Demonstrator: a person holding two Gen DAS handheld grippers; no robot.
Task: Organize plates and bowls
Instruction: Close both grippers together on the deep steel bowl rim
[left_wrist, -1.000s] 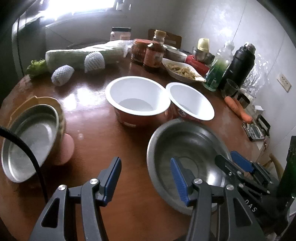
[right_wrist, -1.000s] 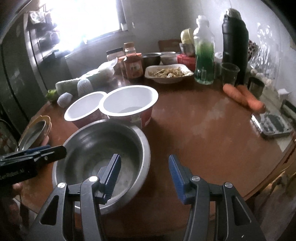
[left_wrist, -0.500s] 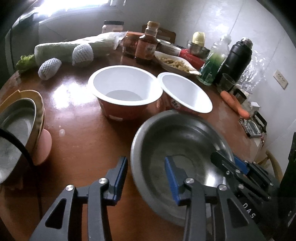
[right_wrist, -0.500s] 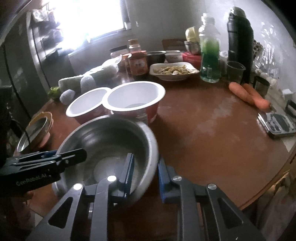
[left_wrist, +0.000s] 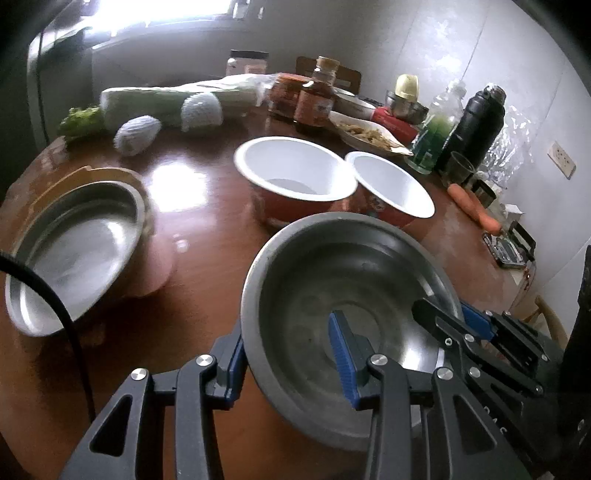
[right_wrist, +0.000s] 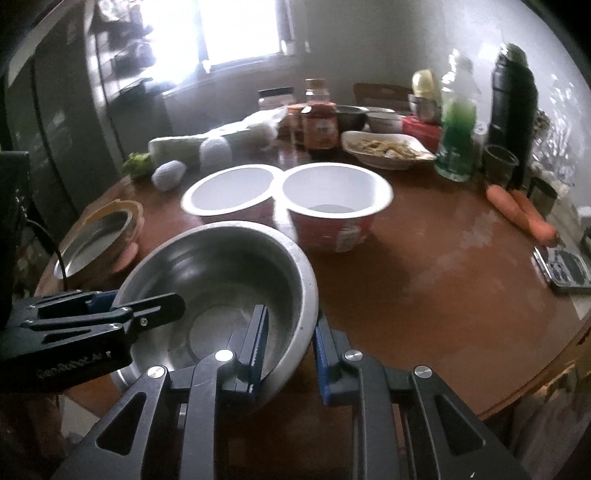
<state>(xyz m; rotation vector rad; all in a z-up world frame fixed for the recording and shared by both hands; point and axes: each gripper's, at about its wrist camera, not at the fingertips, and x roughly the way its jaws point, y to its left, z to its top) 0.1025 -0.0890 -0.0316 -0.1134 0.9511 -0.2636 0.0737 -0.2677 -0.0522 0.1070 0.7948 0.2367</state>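
A large steel bowl (left_wrist: 343, 273) (right_wrist: 221, 266) is tilted and lifted above the brown table. My right gripper (right_wrist: 288, 347) is shut on its right rim, one finger inside and one outside. My left gripper (left_wrist: 288, 354) straddles its left rim, jaws still apart around the wall. Two white bowls with red sides (left_wrist: 295, 173) (left_wrist: 391, 184) stand touching behind it; in the right wrist view they are the left one (right_wrist: 231, 190) and the right one (right_wrist: 336, 192). A second steel bowl (left_wrist: 77, 243) (right_wrist: 92, 236) sits in a yellow plate stack at the left.
Behind the bowls are a dish of food (left_wrist: 369, 134), sauce jars (left_wrist: 314, 99), a green bottle (right_wrist: 456, 122), a black flask (right_wrist: 511, 96), cabbage (left_wrist: 177, 99) and two netted fruits (left_wrist: 136, 129). Carrots (right_wrist: 521, 210) and a small scale (right_wrist: 565, 266) lie at the right edge.
My right gripper closed on the large steel bowl's rim and raised and tilted it. My left gripper came in and its jaws now straddle the opposite rim.
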